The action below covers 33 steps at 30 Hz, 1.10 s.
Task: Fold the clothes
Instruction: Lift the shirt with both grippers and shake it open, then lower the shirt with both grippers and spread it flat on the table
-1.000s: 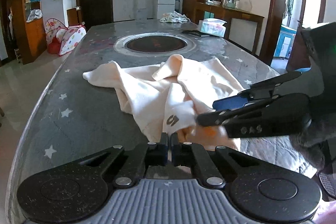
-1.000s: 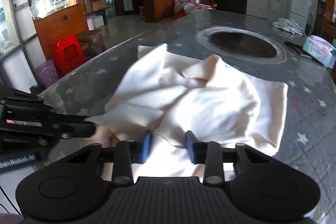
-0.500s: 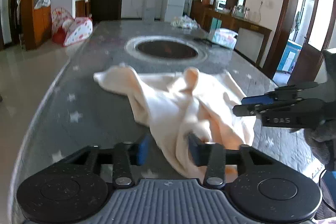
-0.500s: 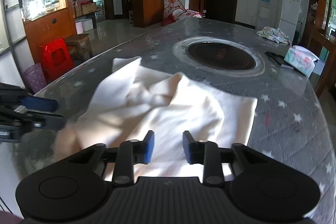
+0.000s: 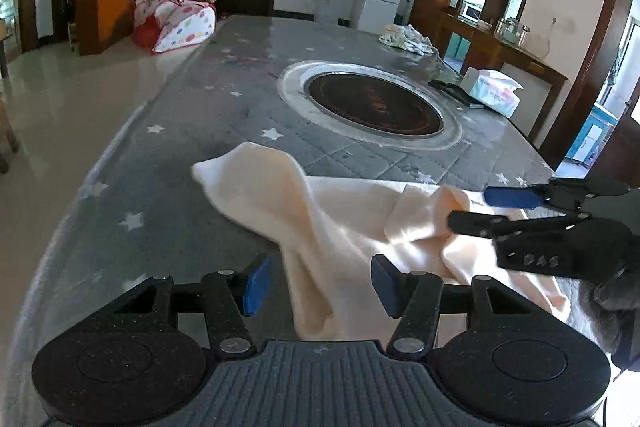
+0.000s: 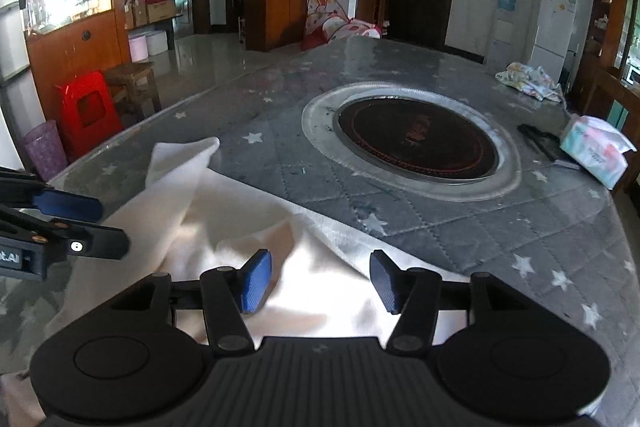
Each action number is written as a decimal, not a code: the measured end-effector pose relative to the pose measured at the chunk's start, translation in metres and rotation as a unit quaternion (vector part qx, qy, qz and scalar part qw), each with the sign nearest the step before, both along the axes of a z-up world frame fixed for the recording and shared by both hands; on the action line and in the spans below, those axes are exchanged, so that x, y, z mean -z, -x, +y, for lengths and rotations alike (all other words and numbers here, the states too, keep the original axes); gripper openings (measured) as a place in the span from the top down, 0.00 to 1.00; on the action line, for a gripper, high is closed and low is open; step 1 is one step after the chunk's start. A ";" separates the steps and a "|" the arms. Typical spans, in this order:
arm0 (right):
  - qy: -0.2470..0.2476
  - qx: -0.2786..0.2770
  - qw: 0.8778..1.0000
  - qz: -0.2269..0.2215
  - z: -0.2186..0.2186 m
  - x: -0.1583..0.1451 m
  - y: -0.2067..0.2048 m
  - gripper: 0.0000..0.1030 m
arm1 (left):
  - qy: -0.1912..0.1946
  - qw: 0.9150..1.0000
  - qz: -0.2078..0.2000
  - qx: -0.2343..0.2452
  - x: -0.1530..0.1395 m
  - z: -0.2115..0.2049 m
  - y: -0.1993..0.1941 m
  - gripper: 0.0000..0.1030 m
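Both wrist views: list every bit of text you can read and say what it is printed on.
"DAS": on the body of the right tool, seen from the left wrist.
"tAI", cut off at the frame edge: on the body of the left tool, seen from the right wrist.
Print on the tissue pack, the fridge and the shelf boxes: too small to read.

Left gripper jaws changed from closed on the cream garment to spread wide, cloth released, right gripper jaws widened further, garment flatter than before, bunched centre fold lowered, sleeve extended toward table's left edge
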State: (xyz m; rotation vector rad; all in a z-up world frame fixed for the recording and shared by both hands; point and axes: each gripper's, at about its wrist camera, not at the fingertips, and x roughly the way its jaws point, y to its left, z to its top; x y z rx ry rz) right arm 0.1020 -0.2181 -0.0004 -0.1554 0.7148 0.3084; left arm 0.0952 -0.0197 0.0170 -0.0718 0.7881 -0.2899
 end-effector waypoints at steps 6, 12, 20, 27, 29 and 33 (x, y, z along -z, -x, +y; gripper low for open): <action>0.000 0.001 1.000 0.014 -0.003 0.011 -0.007 0.79 | 0.003 1.000 0.012 0.004 0.014 -0.002 -0.011 0.82; 0.001 0.018 1.000 -0.020 -0.020 -0.008 0.018 0.91 | 0.006 1.000 0.002 -0.004 0.009 0.004 0.002 0.91; 0.019 0.074 0.994 -0.073 -0.055 -0.037 0.061 0.92 | 0.008 0.999 -0.019 -0.026 -0.006 0.025 0.034 0.92; 0.034 0.144 0.983 -0.105 -0.106 -0.053 0.111 0.92 | 0.006 0.998 -0.033 -0.048 -0.016 0.054 0.075 0.92; 0.040 0.163 0.980 -0.106 -0.119 -0.053 0.123 0.92 | 0.006 0.998 -0.034 -0.053 -0.018 0.063 0.088 0.92; 0.048 0.199 0.974 -0.096 -0.140 -0.043 0.148 0.93 | 0.001 0.998 -0.030 -0.059 -0.019 0.075 0.112 0.92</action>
